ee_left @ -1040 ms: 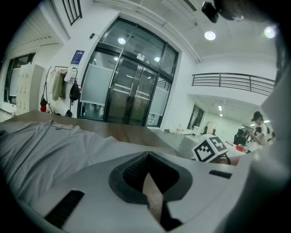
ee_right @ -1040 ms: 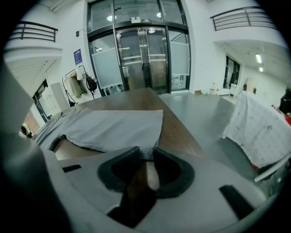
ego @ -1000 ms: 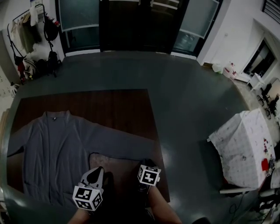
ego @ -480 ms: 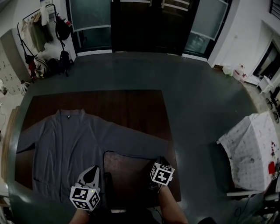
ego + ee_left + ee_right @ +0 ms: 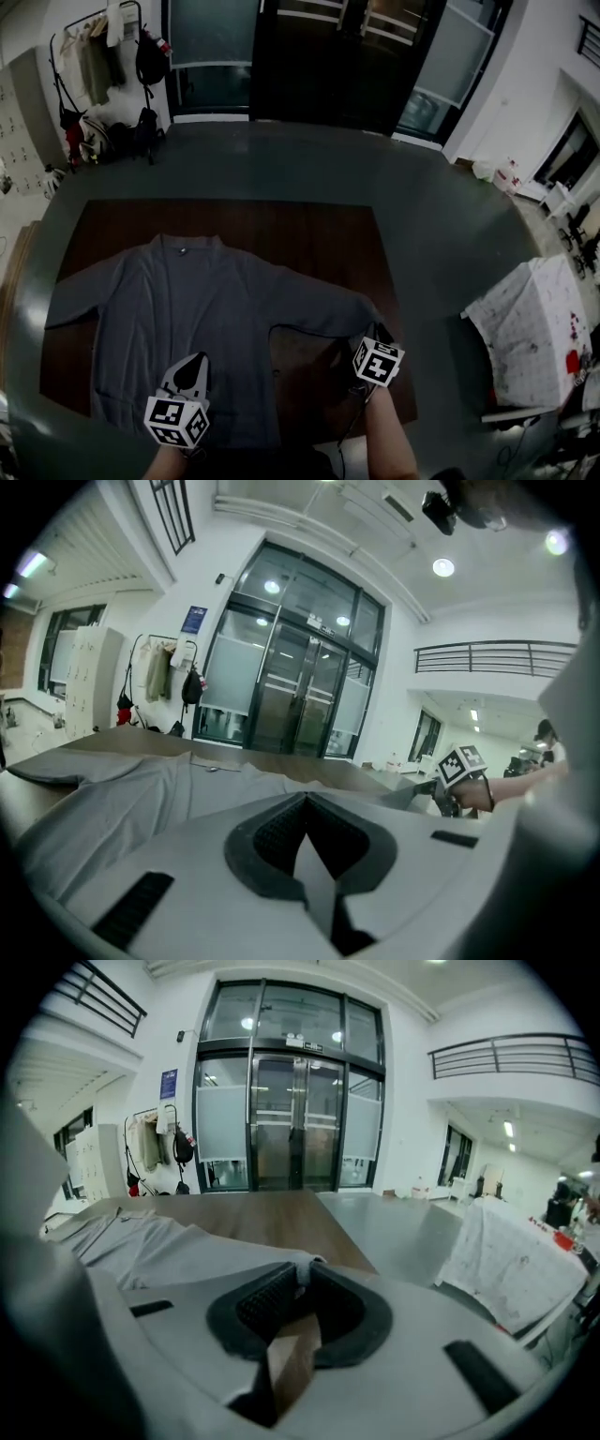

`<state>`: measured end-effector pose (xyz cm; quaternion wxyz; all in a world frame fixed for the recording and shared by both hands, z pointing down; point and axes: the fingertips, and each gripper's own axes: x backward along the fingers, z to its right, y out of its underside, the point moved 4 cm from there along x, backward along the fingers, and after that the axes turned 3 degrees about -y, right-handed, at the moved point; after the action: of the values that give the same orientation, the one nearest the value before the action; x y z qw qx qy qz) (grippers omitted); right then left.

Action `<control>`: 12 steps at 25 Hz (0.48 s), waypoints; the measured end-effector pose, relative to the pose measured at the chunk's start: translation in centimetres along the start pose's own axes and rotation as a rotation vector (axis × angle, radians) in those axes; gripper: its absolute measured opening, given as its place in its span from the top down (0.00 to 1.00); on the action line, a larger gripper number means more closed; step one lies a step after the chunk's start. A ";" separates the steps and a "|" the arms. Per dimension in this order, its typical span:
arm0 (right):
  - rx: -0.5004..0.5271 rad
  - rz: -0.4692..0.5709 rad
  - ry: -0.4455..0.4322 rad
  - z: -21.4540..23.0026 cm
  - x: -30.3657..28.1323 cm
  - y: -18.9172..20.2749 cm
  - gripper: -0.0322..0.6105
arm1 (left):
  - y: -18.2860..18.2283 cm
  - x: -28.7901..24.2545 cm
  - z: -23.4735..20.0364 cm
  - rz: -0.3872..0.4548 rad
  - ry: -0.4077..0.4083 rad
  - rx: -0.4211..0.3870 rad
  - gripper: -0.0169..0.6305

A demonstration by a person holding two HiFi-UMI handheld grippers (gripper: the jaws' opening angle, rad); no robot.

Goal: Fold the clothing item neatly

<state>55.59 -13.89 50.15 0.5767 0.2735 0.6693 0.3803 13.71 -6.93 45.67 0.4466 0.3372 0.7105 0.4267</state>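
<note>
Here we pinch the sleeve (image 5: 319, 305) at four o'clock with the right gripper (image 5: 373, 333); left gripper (image 5: 192, 364) clenched, empty; shirt (image 5: 178, 309) flat, unfolded.

A dark brown wooden table (image 5: 300, 225) stands on a grey-green floor (image 5: 441, 234). The only thing lying on it is a grey shirt (image 5: 178, 319), spread flat with its collar toward the far side and its hem close to the near edge. One sleeve runs out to the left edge of the table. The other slants down toward the near right corner. Bare wood shows along the far side and between the shirt's body and the right sleeve.
</note>
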 end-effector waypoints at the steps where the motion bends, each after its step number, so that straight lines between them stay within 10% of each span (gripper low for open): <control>1: -0.002 0.009 0.002 -1.0 0.4 -0.4 0.89 | -0.2 0.5 -1.3 0.005 -0.001 0.008 0.96; 12: -0.044 0.049 -0.001 -9.0 3.3 0.2 0.89 | -0.6 2.7 -8.9 -0.010 0.049 -0.018 0.96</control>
<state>46.14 -12.84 48.83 0.5736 0.2772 0.6534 0.4090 4.45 -7.63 46.27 0.4344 0.3192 0.7188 0.4390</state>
